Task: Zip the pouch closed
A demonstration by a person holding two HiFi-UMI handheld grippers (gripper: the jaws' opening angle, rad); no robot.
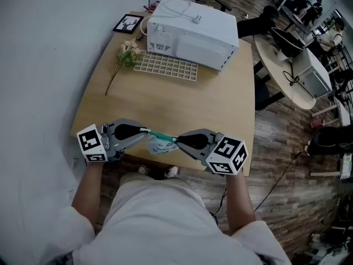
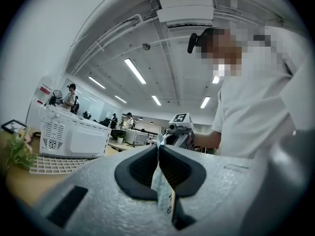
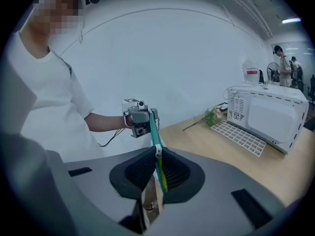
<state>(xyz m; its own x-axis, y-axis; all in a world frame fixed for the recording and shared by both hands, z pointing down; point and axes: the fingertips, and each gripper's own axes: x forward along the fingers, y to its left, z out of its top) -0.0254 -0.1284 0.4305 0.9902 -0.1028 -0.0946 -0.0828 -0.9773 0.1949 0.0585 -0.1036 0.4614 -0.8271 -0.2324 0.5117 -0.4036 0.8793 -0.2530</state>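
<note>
Well – pouch print too small to read.

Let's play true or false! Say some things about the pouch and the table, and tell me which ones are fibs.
1. Both tools pinch the pouch. True: the left tool and the right tool are shut on it.
2. A white appliance stands on the table. True.
3. The pouch lies flat on the table. False: it hangs in the air between the tools.
4. The zipper is red. False: the zipper is green.
</note>
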